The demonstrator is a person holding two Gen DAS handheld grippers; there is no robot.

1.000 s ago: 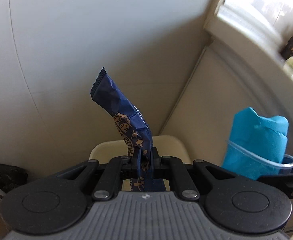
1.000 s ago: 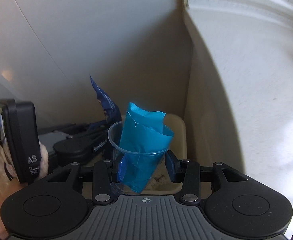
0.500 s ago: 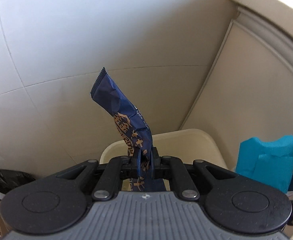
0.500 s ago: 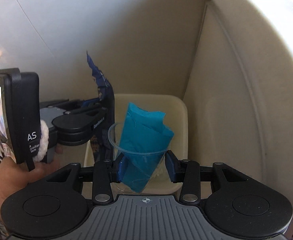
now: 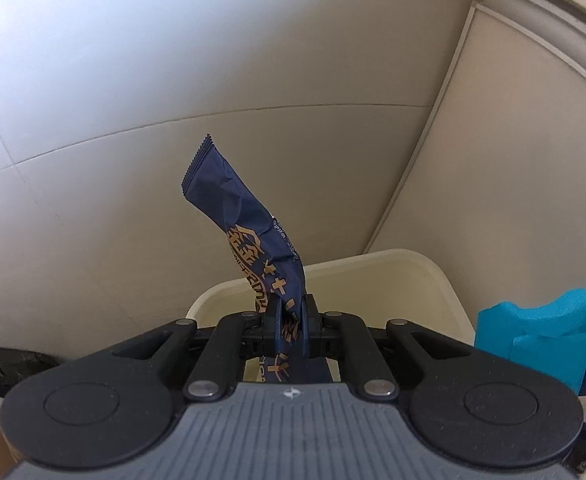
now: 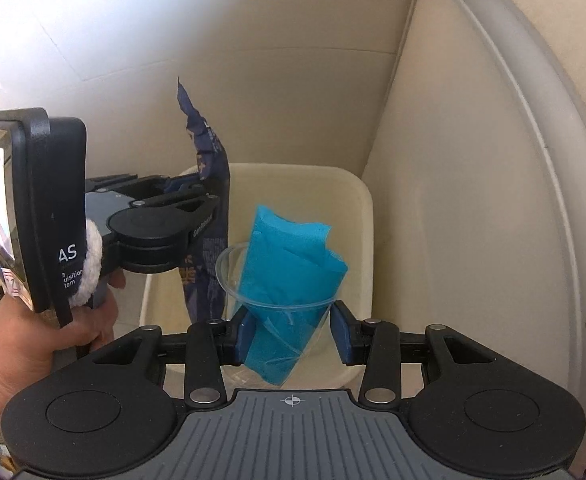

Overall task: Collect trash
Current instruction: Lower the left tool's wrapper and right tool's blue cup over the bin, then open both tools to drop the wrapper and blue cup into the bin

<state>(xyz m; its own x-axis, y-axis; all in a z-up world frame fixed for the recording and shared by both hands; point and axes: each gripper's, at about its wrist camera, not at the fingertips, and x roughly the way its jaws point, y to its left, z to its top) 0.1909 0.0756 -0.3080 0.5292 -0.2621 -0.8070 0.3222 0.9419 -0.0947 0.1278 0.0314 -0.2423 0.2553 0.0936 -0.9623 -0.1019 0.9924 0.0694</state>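
My left gripper [image 5: 289, 320] is shut on a dark blue snack wrapper [image 5: 249, 236] with gold print, which stands up above a cream trash bin [image 5: 393, 260]. The left gripper also shows in the right wrist view [image 6: 213, 196] with the wrapper [image 6: 205, 148] over the bin's left side. My right gripper [image 6: 291, 328] is shut on a clear plastic cup [image 6: 229, 276] stuffed with a blue napkin [image 6: 289, 252], held above the bin [image 6: 367, 216]. The napkin shows at the right edge of the left wrist view [image 5: 541, 332].
The bin stands on the floor in a corner between a tiled wall [image 5: 173, 80] and a cream cabinet panel [image 6: 453, 200]. A black trash bag [image 5: 1, 364] lies at the far left. A hand [image 6: 33, 344] holds the left gripper.
Both grippers have moved forward and down toward the bin, which now looks larger and closer beneath them. Each still holds its item.
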